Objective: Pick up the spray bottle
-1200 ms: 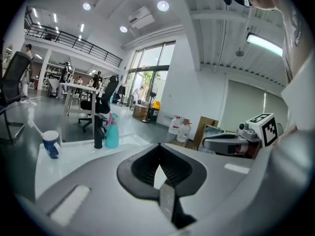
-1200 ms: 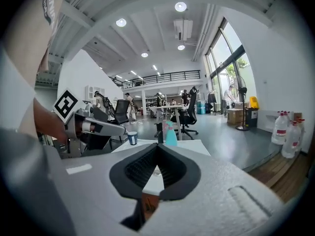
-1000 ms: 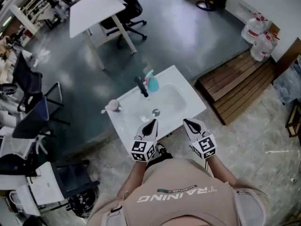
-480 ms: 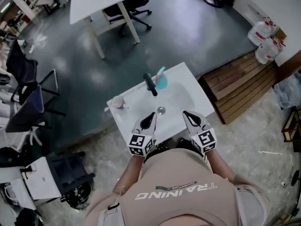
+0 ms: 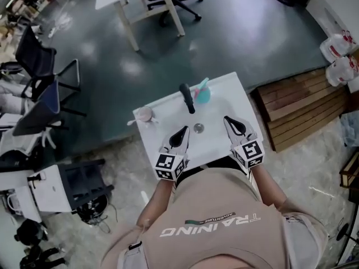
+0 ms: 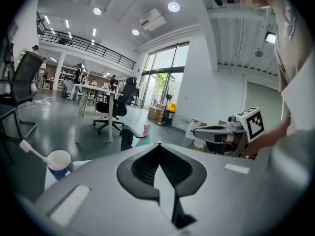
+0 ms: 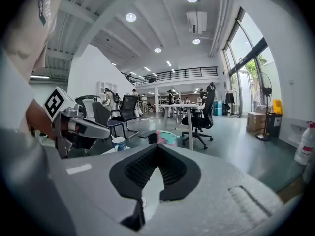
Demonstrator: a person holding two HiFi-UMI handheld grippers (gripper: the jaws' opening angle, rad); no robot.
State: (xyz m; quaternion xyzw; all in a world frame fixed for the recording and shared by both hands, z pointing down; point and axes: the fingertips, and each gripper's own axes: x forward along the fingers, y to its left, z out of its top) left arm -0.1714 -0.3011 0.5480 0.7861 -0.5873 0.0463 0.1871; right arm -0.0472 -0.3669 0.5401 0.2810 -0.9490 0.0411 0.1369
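A white sink (image 5: 235, 102) is standing on the grey workshop floor. The teal spray bottle (image 5: 203, 94) is sitting at its back edge, just beside the black faucet (image 5: 187, 98) (a cup (image 5: 145, 114) is resting at the left corner). The left gripper (image 5: 182, 132) and right gripper (image 5: 230, 121) are hovering over the near rim, jaws together, gripping nothing.

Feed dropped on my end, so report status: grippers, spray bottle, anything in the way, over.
Left gripper and right gripper shut, empty, over the sink. Spray bottle at sink's back rim, untouched. Black faucet close beside it.
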